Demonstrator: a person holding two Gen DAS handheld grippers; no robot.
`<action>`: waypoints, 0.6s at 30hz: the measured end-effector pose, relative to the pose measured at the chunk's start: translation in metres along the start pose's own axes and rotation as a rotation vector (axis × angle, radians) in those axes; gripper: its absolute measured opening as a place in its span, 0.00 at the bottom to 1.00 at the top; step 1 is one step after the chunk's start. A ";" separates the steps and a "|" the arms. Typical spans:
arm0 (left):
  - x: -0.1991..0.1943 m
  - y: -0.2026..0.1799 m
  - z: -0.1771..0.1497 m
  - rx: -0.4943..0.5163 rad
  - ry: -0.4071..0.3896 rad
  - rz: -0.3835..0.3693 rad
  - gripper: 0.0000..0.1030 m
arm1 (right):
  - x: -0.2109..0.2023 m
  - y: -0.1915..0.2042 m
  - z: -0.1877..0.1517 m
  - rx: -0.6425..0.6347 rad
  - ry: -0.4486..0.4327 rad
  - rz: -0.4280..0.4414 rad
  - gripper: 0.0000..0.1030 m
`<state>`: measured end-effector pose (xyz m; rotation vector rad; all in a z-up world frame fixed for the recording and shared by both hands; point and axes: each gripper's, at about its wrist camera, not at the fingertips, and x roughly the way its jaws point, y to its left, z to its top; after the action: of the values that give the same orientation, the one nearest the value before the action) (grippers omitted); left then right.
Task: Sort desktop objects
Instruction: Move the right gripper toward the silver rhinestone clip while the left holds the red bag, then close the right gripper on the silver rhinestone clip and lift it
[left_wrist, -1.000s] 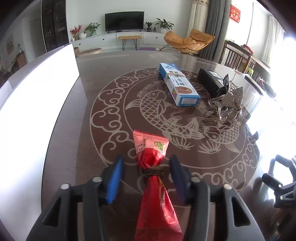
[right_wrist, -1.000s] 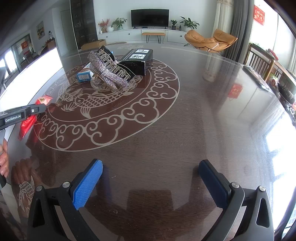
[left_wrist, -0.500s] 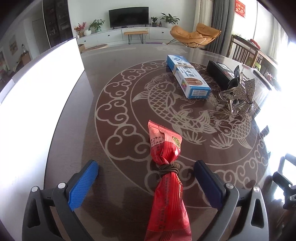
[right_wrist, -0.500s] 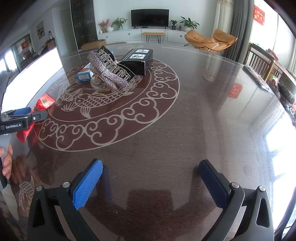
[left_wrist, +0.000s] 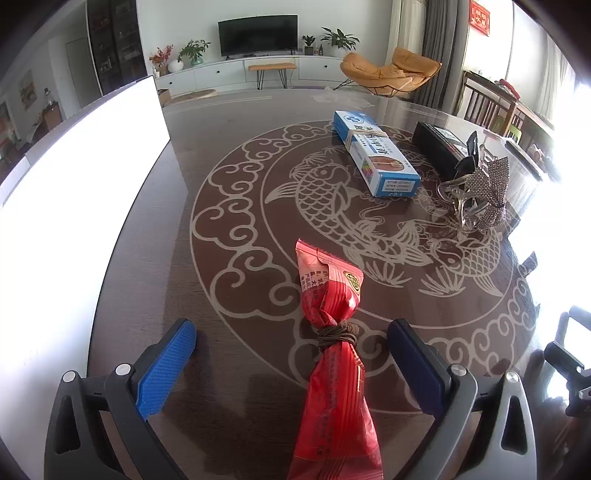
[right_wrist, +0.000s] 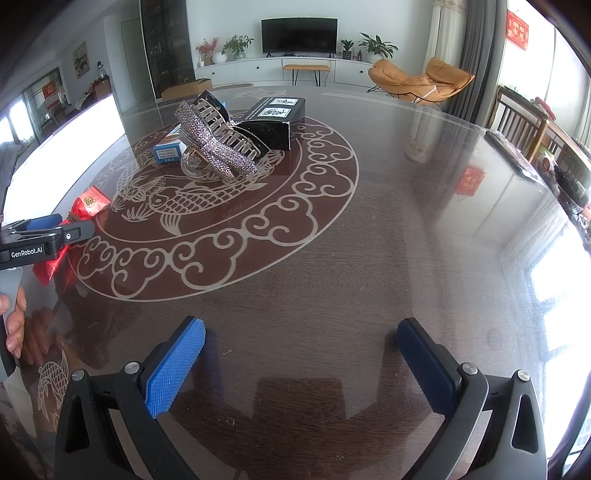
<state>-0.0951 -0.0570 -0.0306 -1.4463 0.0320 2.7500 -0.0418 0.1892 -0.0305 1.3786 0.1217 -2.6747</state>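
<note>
Your left tongs (left_wrist: 291, 354) stand released astride the cord-tied red foil packet (left_wrist: 334, 354), which lies free on the dark patterned tabletop (left_wrist: 229, 155). Your right tongs (right_wrist: 301, 363) gape empty, evidently idle.

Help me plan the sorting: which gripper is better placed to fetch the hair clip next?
Probably right: the right gripper is open and empty, facing the hair clip; the left gripper straddles the red packet.

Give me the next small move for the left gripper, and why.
Probably lift the left gripper back off the red packet. The packet lies flat on the table between wide-open fingers that don't touch it, so it looks released. The blue box, black box and rhinestone hair clip sit unsorted beyond.
</note>
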 end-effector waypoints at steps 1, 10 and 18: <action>0.000 0.000 0.000 0.000 0.000 0.000 1.00 | 0.000 0.000 0.000 0.000 0.000 0.000 1.00; -0.001 0.000 0.000 -0.002 -0.001 -0.001 1.00 | -0.015 0.058 0.079 -0.112 -0.079 0.127 1.00; -0.001 0.000 0.000 -0.002 -0.004 -0.005 1.00 | 0.036 0.096 0.165 -0.113 0.009 0.067 0.78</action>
<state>-0.0941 -0.0575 -0.0299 -1.4398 0.0252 2.7492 -0.1810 0.0702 0.0344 1.3364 0.2208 -2.5653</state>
